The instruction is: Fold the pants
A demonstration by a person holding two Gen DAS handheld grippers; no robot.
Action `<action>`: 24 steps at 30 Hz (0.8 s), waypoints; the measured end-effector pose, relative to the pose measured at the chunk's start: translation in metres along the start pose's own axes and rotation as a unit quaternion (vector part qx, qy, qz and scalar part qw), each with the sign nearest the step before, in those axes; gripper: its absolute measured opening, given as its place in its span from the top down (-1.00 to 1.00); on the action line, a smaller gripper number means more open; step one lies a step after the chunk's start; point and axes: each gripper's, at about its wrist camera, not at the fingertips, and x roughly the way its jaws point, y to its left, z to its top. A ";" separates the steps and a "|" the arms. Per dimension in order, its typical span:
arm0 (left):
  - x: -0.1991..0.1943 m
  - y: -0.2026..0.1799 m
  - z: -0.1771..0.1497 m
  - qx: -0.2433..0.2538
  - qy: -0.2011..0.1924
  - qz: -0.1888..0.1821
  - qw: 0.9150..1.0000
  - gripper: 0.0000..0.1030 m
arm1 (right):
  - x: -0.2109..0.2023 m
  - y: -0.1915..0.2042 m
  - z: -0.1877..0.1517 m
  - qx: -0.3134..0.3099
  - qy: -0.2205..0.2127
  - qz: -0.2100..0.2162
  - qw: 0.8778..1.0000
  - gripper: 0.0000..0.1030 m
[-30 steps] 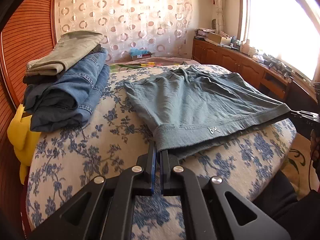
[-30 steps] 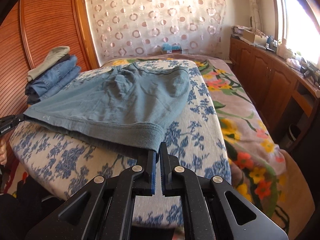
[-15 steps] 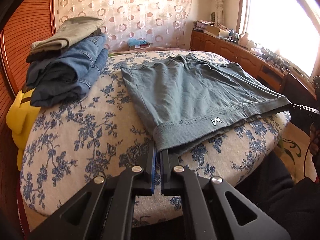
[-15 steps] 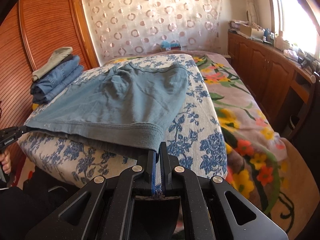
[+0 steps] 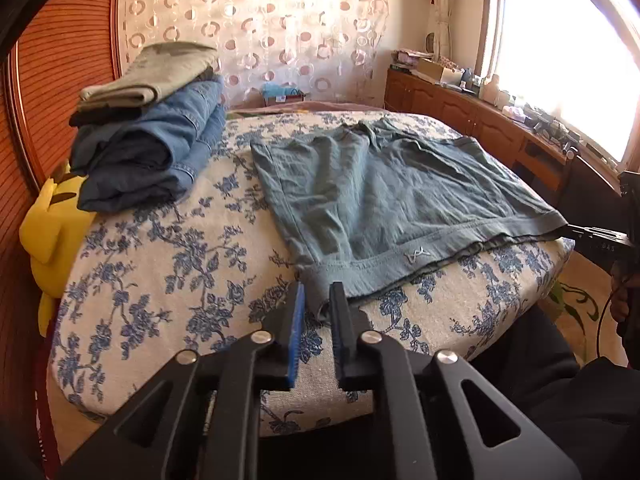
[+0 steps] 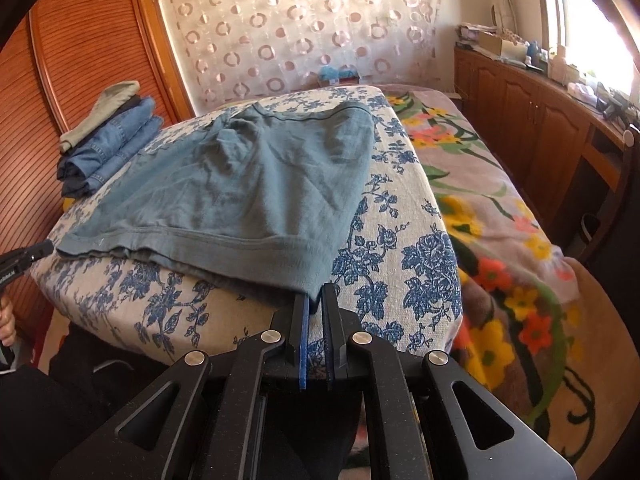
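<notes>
Grey-green shorts (image 5: 384, 200) lie flat on the blue-flowered board (image 5: 168, 264), waistband toward me. My left gripper (image 5: 317, 300) stands at the waistband's left corner with its jaws parted; the corner lies between the fingertips, not pinched. My right gripper (image 6: 314, 304) stands at the waistband's right corner of the shorts (image 6: 256, 184), jaws slightly apart, the cloth edge just at the tips. Each gripper shows at the edge of the other's view: the right one (image 5: 596, 236) and the left one (image 6: 24, 260).
A stack of folded jeans and khaki pants (image 5: 152, 128) sits at the board's far left, also in the right wrist view (image 6: 108, 136). A yellow cushion (image 5: 52, 220) lies beside it. A flowered bedspread (image 6: 492, 208) and wooden cabinets (image 6: 540, 120) are to the right.
Both grippers were shut on the waistband corners and holding it taut; now both have opened, and the waistband lies slack on the board. Both grippers have drawn back slightly.
</notes>
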 end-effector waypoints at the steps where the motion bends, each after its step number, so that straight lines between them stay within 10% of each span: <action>1: -0.003 0.000 0.002 0.001 -0.003 -0.001 1.000 0.62 | -0.003 0.001 -0.001 -0.002 -0.003 -0.002 1.000 0.93; 12: -0.007 -0.003 0.021 0.010 -0.022 -0.004 1.000 -0.25 | -0.020 0.004 0.017 0.001 -0.032 -0.006 0.999 0.37; 24: 0.023 -0.003 0.029 0.010 -0.012 0.005 1.000 -0.28 | 0.011 0.002 0.018 0.016 -0.004 -0.009 1.000 0.35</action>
